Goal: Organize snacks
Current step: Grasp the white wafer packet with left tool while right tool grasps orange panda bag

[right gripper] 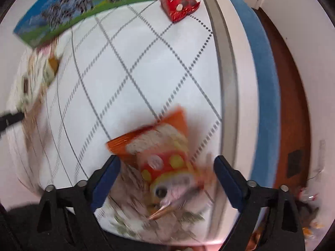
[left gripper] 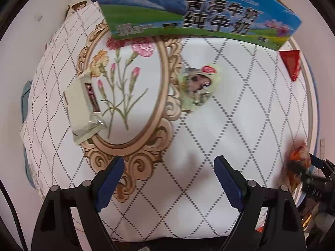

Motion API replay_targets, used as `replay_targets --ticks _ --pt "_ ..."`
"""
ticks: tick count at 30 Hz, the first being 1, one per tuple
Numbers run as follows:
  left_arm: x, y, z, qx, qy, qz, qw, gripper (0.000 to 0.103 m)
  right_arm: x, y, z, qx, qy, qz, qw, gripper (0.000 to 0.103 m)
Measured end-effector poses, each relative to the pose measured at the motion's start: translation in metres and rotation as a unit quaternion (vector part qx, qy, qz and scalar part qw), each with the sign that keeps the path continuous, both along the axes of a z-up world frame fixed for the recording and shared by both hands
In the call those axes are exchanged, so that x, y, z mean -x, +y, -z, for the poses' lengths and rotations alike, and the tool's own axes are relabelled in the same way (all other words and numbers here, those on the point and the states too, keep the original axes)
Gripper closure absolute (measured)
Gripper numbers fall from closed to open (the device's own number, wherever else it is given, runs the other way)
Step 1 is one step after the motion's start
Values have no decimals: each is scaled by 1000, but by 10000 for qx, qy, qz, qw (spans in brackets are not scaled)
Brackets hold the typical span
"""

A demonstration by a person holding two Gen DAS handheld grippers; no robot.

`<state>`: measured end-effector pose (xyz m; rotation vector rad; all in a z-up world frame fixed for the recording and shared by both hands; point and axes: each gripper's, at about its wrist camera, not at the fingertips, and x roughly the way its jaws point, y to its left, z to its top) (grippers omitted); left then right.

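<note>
Four snack packs were visible on the quilted white cloth (left gripper: 209,142), plus a blue-green milk carton box (left gripper: 188,14) at the far edge. Left gripper (left gripper: 169,179) pointed down over bare cloth, jaws wide apart, nothing between the blue pads. Its near finger sat over the gold scroll of the oval flower frame (left gripper: 129,96) printed on the cloth. A cream rectangular pack (left gripper: 83,106) lay on the left rim of that frame, tilted, well apart from the left gripper. A pale green round-ish pack (left gripper: 199,85) lay just right of the frame, near the middle of the cloth. A red triangular pack (left gripper: 292,62) lay by the right edge, just under the box corner; right wrist view showed it (right gripper: 178,4) sharper, with round sweets printed on it.

Right gripper (right gripper: 167,179) also pointed down, jaws apart. An orange snack bag (right gripper: 161,152) lay on the cloth between its fingers, badly motion-blurred. Pads did not appear to press on it: gaps showed on both sides, so not gripped. Left view caught the same bag (left gripper: 298,159) at the far right, blurred, with the right gripper's black frame beside it.

Blue cushion edge (right gripper: 263,79) ran along the cloth's right side, brown floor beyond. Right wrist view was smeared on the left half, so the box and cream pack there were unreadable
</note>
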<state>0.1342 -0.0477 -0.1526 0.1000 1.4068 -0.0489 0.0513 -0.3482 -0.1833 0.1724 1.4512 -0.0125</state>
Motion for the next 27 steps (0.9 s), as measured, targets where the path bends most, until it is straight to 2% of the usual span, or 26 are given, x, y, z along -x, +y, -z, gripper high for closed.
replay_targets --ticks 4,8,11,17,20,21,24,26,27 --pt "-5 16 -2 1 18 -228 9997 16 -12 -10 12 -596 52 713 9957 22" --pt "-11 46 -2 115 116 -667 9976 16 -22 -4 14 -748 22 895 9932 25" --pt "-18 78 5 365 316 -1161 9921 16 -30 14 10 -816 -21 782 9936 26" --pt "-47 142 25 697 525 -2038 9751 16 -67 59 -7 -695 -311 391 9963 26" --pt "-68 159 38 815 652 -2265 9684 16 -88 77 -14 -703 -217 211 9971 22" --pt "-73 162 42 832 683 -2294 9674 16 -106 83 -18 -688 -207 162 9973 18" --pt "-89 171 59 727 808 -2284 9675 16 -113 88 -35 -666 -273 19 9974 17" --pt "-90 172 60 641 664 -2222 9706 24 -110 88 -46 -703 -289 0 9971 17" --pt "-87 168 55 595 555 -2130 9737 38 -111 85 -52 -715 -282 1 9970 17"
